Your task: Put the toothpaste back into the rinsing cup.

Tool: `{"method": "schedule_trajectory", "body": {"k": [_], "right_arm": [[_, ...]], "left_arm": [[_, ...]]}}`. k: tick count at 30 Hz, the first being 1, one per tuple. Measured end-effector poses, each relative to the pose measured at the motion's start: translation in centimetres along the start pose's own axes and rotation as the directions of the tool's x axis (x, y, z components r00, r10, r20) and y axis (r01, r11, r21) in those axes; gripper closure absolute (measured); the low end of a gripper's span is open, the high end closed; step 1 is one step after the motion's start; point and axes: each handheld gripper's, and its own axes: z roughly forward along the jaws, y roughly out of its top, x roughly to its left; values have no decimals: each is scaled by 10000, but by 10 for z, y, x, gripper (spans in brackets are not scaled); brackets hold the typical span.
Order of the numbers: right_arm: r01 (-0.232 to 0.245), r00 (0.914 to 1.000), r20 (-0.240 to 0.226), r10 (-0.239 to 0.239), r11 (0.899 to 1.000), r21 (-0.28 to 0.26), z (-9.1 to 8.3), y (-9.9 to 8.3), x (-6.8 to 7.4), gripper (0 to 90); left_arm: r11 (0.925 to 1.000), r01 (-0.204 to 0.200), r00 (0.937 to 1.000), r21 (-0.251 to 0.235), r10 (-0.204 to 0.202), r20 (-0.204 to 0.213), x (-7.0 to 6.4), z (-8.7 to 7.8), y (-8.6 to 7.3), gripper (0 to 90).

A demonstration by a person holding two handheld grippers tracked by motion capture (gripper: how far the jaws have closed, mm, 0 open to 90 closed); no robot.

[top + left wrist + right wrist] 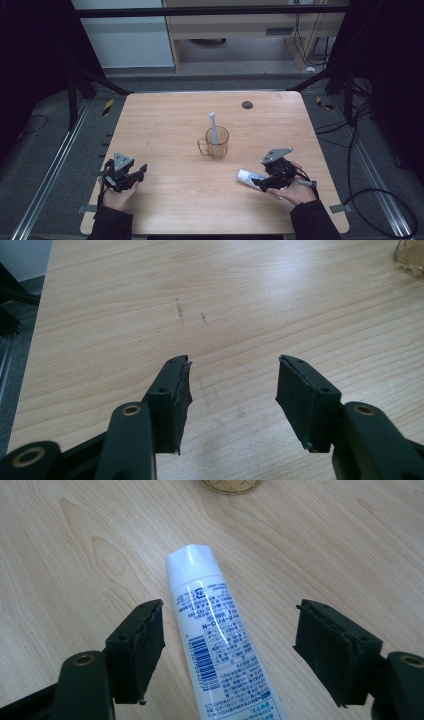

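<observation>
A white toothpaste tube [217, 635] with blue print lies flat on the wooden table [170, 130], also seen at the front right as the tube [247, 176]. My right gripper [227, 625] is open, its jaws straddling the tube without touching it; from above, this right gripper [270, 178] sits over the tube's near end. An amber glass mug [216, 142] stands mid-table with a grey toothbrush [213, 127] upright inside. My left gripper [233, 385] is open over bare wood at the front left, seen from above as the left gripper [131, 176].
A small dark round disc [247, 104] lies near the table's far edge. The mug's base [231, 485] shows just beyond the tube's cap end. Dark frame legs and cables surround the table on the floor.
</observation>
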Motion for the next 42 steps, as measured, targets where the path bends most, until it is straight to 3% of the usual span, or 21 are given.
{"method": "schedule_trajectory", "body": {"k": [4, 7, 10, 13, 16, 24, 30, 39, 42], "right_arm": [[-285, 9995, 118, 287, 9995, -149, -1, -8, 0, 344], [-559, 9971, 493, 583, 9973, -476, -4, -16, -2, 434], [-1015, 9874, 1136, 1101, 9917, -795, -9, -24, -7, 539], [-1571, 9707, 1661, 1735, 9817, -1074, -12, -34, -14, 638], [-1933, 9588, 1895, 2115, 9749, -1100, -12, -45, -20, 740], [-2234, 9464, 2214, 2352, 9716, -776, -7, -59, -30, 897], [-2283, 9470, 2207, 2333, 9724, -481, -3, -65, -33, 900], [-2026, 9612, 1897, 2001, 9792, -62, 2, -67, -30, 900], [-2053, 9616, 1838, 2039, 9786, -115, 1, -67, -28, 900]], "left_arm": [[10000, -48, 10000, 66, 47, 11, -1, 1, 0, 465], [10000, -59, 10000, 64, 59, -2, -1, 2, 0, 466], [10000, -31, 10000, 46, 31, -4, -1, 1, 0, 467], [10000, -21, 10000, 28, 21, -35, 0, 1, 0, 468], [10000, -27, 10000, 28, 27, -50, 0, 1, 0, 469], [10000, 14, 10000, 39, -14, -68, 0, 1, 0, 471], [10000, -2, 10000, 47, 2, -54, 0, 1, 0, 471], [10000, 20, 10000, 28, -19, -72, 1, 1, -1, 471], [10000, 24, 10000, 30, -24, -65, 1, 1, -1, 471]]}}
